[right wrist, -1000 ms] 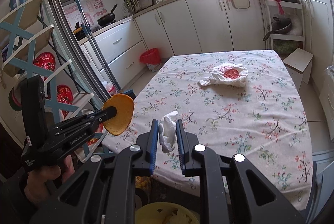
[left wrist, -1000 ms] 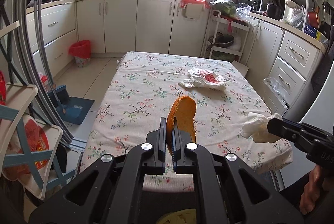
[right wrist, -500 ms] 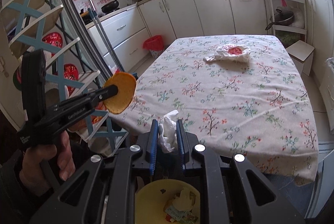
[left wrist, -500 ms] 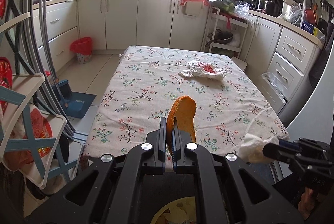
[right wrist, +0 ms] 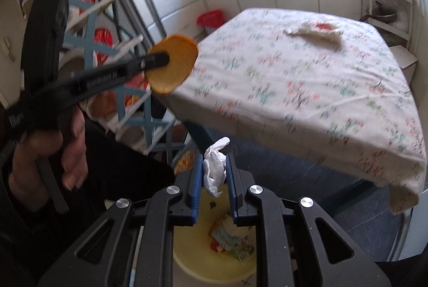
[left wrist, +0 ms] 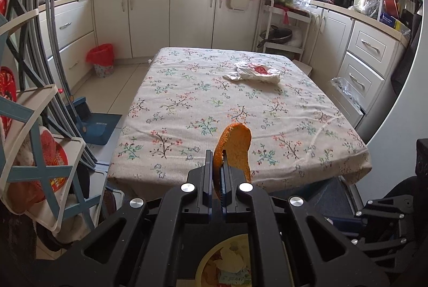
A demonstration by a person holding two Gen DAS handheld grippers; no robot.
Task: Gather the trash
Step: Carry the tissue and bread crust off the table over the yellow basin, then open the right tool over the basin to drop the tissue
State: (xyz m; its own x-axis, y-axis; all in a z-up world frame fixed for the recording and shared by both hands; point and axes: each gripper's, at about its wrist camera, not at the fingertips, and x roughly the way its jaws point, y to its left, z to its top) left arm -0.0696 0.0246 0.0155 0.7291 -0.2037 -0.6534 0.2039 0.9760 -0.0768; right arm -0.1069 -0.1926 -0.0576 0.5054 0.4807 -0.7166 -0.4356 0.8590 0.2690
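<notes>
My left gripper [left wrist: 217, 153] is shut on a curved piece of orange peel [left wrist: 236, 146], held in front of the table's near edge. The same peel [right wrist: 171, 64] shows in the right wrist view at the tip of the left gripper [right wrist: 163, 59], with a hand [right wrist: 50, 153] on its handle. My right gripper [right wrist: 214, 161] is shut on a crumpled white tissue [right wrist: 214, 166], directly above a yellow bin [right wrist: 198, 263] that holds scraps. That yellow bin [left wrist: 227, 263] also appears under the left gripper. A white plastic bag with a red mark [left wrist: 255, 72] lies on the far right of the table [left wrist: 187, 105].
A blue-and-white folding rack [left wrist: 34, 153] stands at the left, close to the table corner. A blue dustpan and broom [left wrist: 91, 118] lie on the floor beside it. A red-lined bin [left wrist: 101, 59] stands by the white cabinets. Drawers [left wrist: 366, 65] line the right side.
Both grippers pulled back from over the table to beyond its near edge. The right one with the tissue dropped lower over the yellow bin. The peel and tissue remain gripped.
</notes>
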